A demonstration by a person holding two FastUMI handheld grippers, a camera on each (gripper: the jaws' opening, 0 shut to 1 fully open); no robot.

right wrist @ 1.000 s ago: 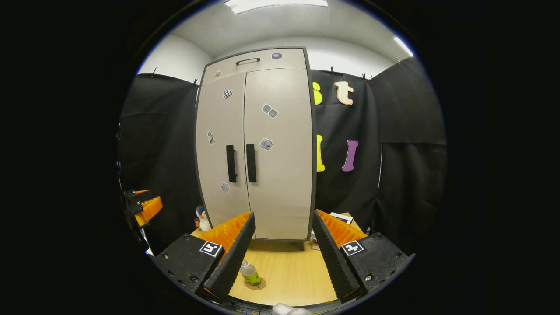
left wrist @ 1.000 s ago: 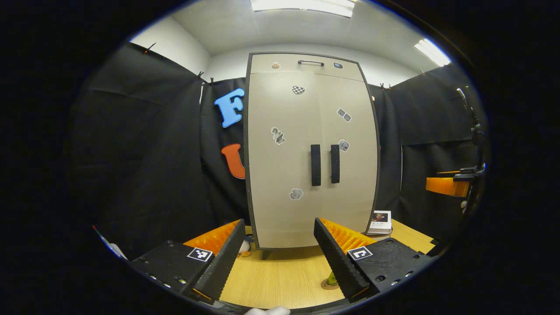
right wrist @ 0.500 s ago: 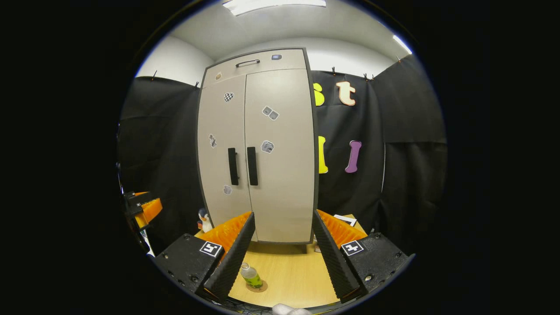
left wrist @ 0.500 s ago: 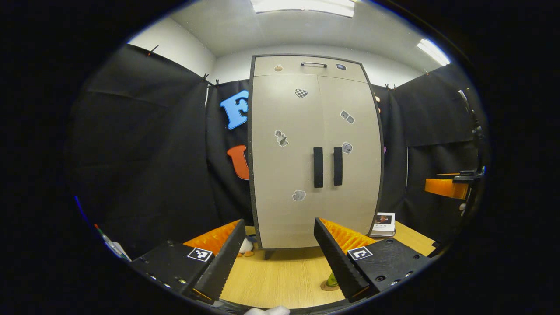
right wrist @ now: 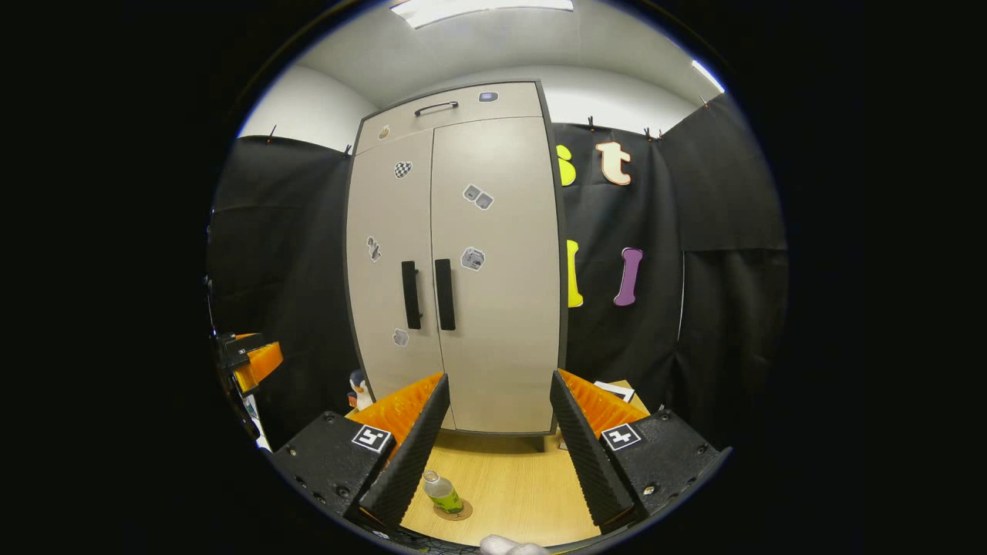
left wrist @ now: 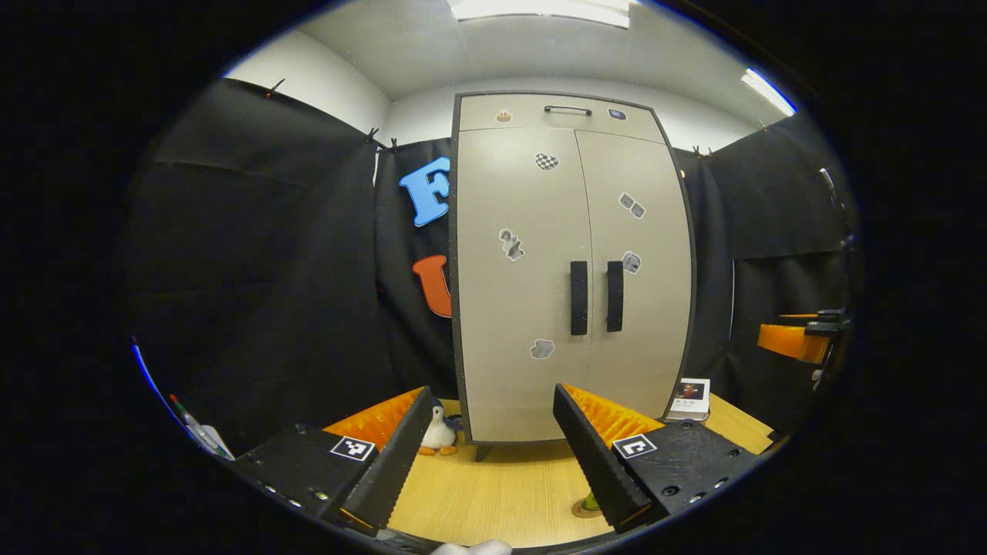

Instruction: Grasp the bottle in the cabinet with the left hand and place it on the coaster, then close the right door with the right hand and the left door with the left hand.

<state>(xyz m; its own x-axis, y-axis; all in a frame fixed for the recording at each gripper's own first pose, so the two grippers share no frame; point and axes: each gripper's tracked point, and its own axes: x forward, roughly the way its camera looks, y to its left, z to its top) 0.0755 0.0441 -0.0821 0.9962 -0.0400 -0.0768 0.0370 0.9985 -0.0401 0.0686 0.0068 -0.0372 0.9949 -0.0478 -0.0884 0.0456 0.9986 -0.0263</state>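
Observation:
The beige cabinet (left wrist: pixel 570 262) (right wrist: pixel 455 254) stands at the back of the wooden table with both doors shut, its two black handles (left wrist: pixel 592 297) (right wrist: pixel 426 294) side by side. A small bottle of green drink (right wrist: pixel 442 493) stands on a round brown coaster (right wrist: pixel 455 512) near the table's front; in the left gripper view the coaster's edge (left wrist: pixel 580 509) peeks out beside my finger. My left gripper (left wrist: pixel 490 451) hangs open and empty in front of the cabinet. My right gripper (right wrist: pixel 493 439) is open and empty too. Each gripper shows at the edge of the other's view (left wrist: pixel 794 339) (right wrist: pixel 250 362).
A toy penguin (left wrist: pixel 439 433) (right wrist: pixel 358 389) stands at the cabinet's left foot. A small white box (left wrist: pixel 690 397) lies right of the cabinet, and a white card (right wrist: pixel 614 391) sits at the table's back right. Black cloth walls close in the booth.
Both views have drifted slightly: the cabinet sits further right in the left gripper view, and the penguin has come out from behind the left finger. Doors and bottle have not moved.

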